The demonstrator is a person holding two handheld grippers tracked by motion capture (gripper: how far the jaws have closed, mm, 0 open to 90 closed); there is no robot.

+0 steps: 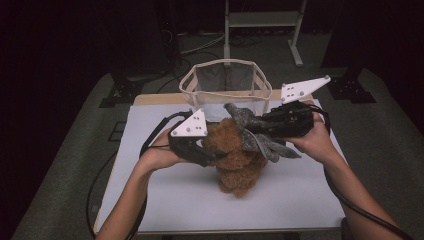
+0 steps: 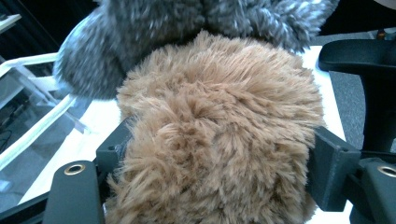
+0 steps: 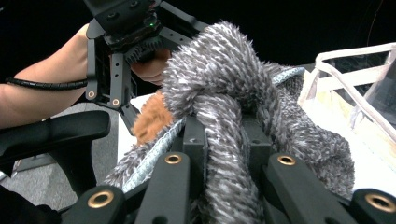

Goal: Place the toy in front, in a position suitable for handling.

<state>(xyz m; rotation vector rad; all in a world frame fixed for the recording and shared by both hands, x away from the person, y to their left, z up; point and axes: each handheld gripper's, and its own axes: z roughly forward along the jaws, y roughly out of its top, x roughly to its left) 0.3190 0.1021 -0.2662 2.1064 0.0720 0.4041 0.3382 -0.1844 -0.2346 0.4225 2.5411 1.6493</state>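
Both grippers loaded, load carried just in front of the mesh basket at the table's far edge; the step in hand looks like moving soft items into that basket. Left gripper: jaws partly closed, pressing on either side of the brown plush toy, whose fur bulges between and over them in the left gripper view. The toy hangs low, its bottom at or just above the table surface; contact not resolvable. Right gripper: jaws pinched nearly together on the grey fuzzy cloth, which wraps over the jaw tips in the right gripper view and drapes across the top of the brown toy, touching it. The basket stands just beyond both items, mouth open upward. Next move, as judged: lift both loads above the rim, carry forward over the opening, then release, minding that the cloth does not snag on the toy.
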